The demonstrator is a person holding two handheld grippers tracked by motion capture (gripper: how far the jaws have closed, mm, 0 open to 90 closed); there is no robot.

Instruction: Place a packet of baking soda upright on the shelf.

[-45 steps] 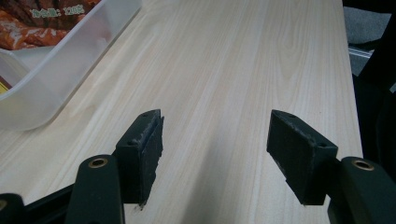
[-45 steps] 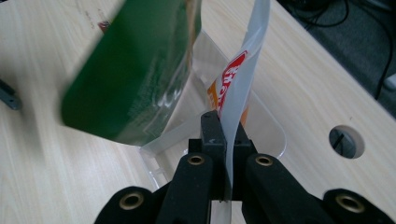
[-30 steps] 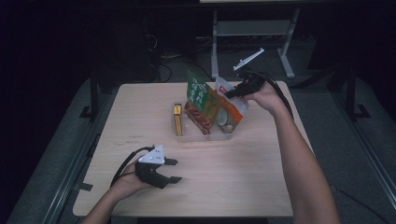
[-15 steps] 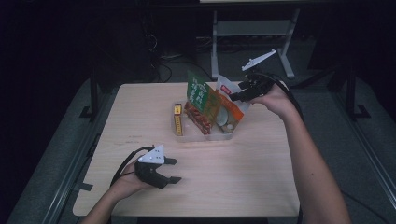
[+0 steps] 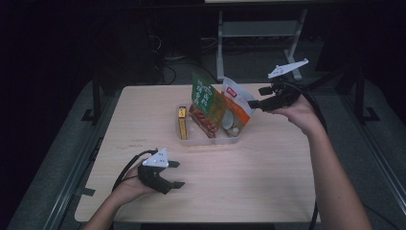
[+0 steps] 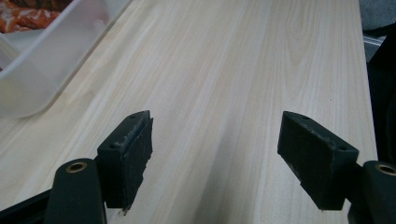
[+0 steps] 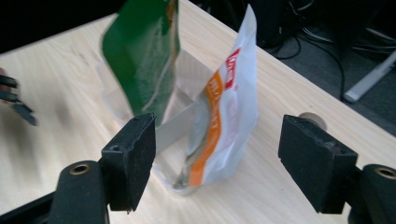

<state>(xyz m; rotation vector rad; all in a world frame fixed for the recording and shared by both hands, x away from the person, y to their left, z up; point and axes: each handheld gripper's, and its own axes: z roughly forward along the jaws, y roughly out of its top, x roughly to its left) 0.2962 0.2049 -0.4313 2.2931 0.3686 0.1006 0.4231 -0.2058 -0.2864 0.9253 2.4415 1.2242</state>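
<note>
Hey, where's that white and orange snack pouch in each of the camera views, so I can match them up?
High view: the white and orange pouch stands at the right end of the clear tray, centre of the table, just left of the right gripper.
Left gripper view: the pouch isn't in this picture; a corner of the tray sits upper left.
Right gripper view: the pouch is centre frame, beyond the open jaws.
Shared landmark: the clear tray.

The right hand-held gripper point(image 5: 254, 103) drew back from the white-and-orange pouch point(image 5: 235, 106) toward the right edge of the table point(image 5: 268, 191), and its jaws opened off the pouch, leaving it standing in the clear tray point(image 5: 210, 140). The left hand-held gripper point(image 5: 176, 174) had its jaws opening a little wider, with nothing between them.
</note>
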